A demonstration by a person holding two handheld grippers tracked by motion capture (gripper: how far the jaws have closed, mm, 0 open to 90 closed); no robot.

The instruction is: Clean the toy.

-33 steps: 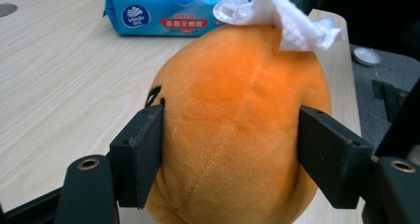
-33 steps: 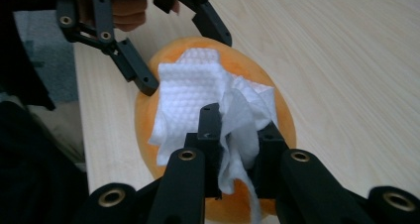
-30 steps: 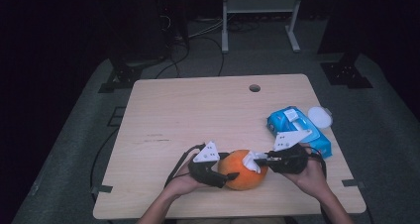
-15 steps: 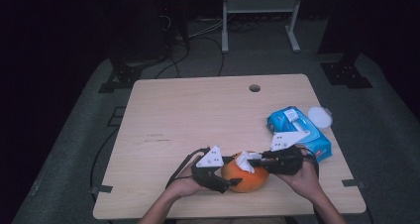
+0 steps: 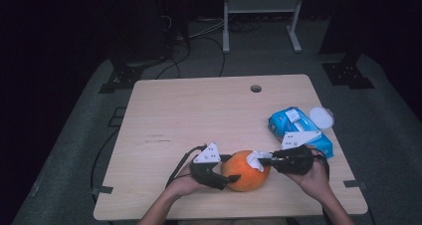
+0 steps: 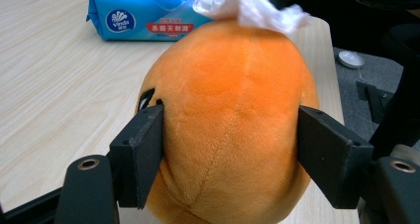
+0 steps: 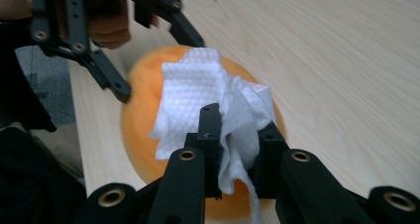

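The orange plush toy [image 5: 246,171] sits at the bench's [image 5: 199,115] near edge, clamped by the left gripper's [image 5: 219,172] jaws. The right gripper [image 5: 263,161], clenched on a white wipe [image 5: 256,159], rubs its top; hard strokes could squirm it loose.

Left claw [image 5: 230,177] grips orange plush [image 5: 244,171] sides.

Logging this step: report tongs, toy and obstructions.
Left tongs clamp orange plush toy. Right tongs pinch white wipe against its top. Wipe pack sits beside, apart; nothing blocking.
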